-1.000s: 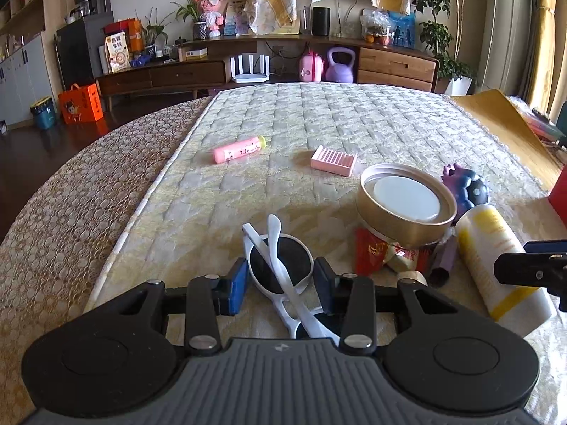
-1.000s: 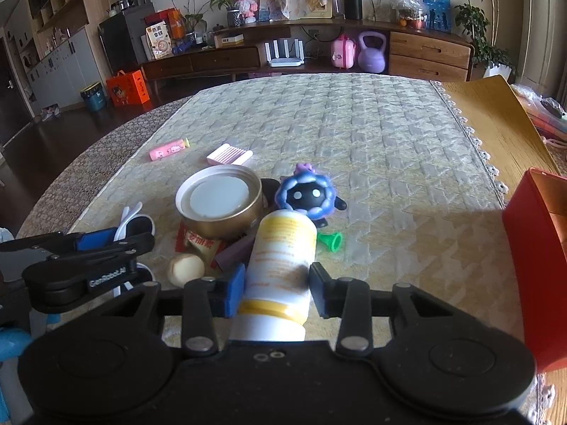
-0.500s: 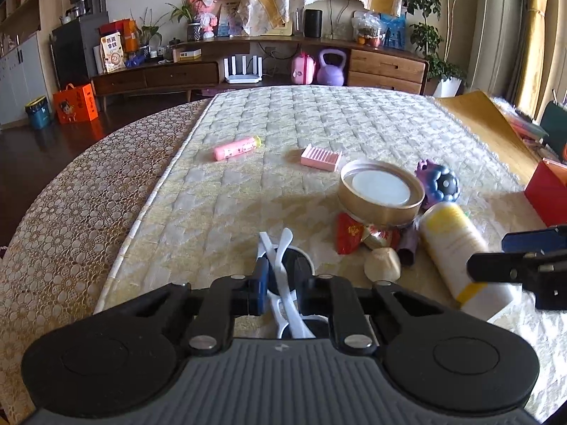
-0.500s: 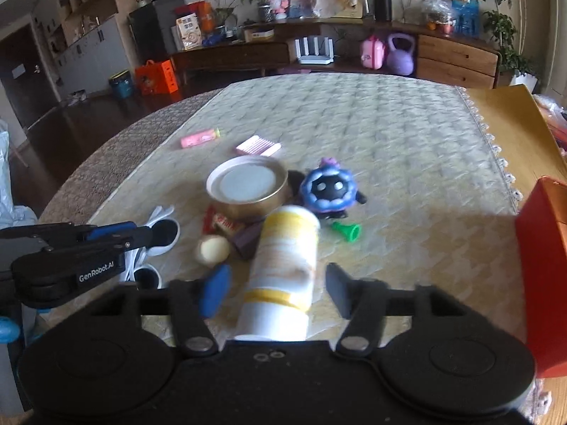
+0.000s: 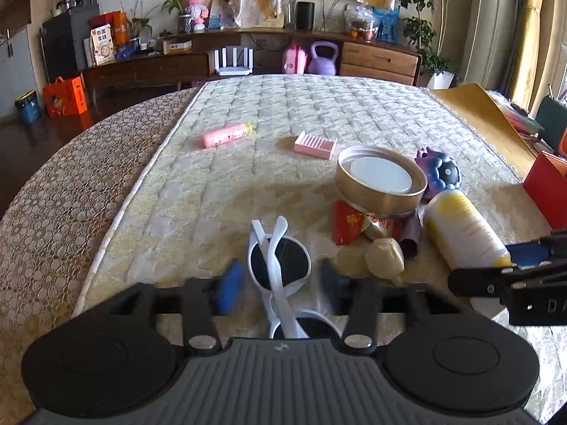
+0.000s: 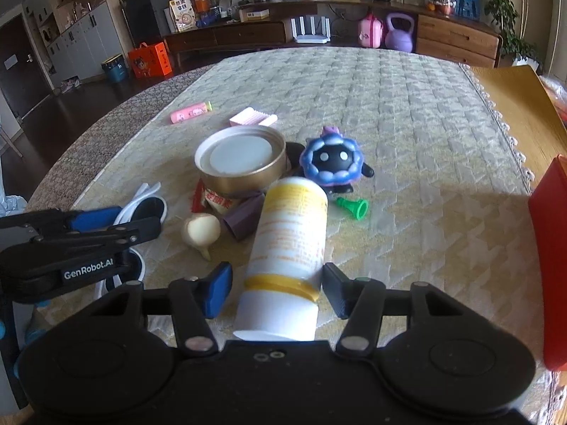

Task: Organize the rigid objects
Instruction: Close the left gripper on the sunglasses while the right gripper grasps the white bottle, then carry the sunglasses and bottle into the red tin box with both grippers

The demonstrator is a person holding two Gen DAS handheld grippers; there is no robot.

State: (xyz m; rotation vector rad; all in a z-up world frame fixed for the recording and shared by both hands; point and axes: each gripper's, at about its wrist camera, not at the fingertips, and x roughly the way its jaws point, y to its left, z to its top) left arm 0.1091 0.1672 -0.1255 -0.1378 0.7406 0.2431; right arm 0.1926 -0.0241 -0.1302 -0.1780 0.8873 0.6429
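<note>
Presently, the left gripper (image 5: 276,285) stands with its jaws spread, one on each side of the white sunglasses (image 5: 280,265), which lie folded on the quilted cloth (image 5: 319,113) and are not clamped. The right gripper (image 6: 276,290) is likewise spread; the yellow-and-white bottle (image 6: 288,244) lies on its side between the jaws, and contact on either side cannot be confirmed. In my judgement the sorting has barely begun: every item rests loose on the cloth, and the red box (image 6: 549,258) at the right edge shows no contents from these views. Count, working outward: one pair of sunglasses, one bottle, one pale garlic-shaped piece (image 6: 201,228), one small purple cup (image 6: 244,219), one red packet (image 5: 349,225), one green cone (image 6: 352,208), one gold round tin (image 6: 241,163), one blue-and-purple toy (image 6: 331,161), one pink ridged block (image 6: 253,119), one pink tube (image 6: 189,112). All ten remain to be placed.
</note>
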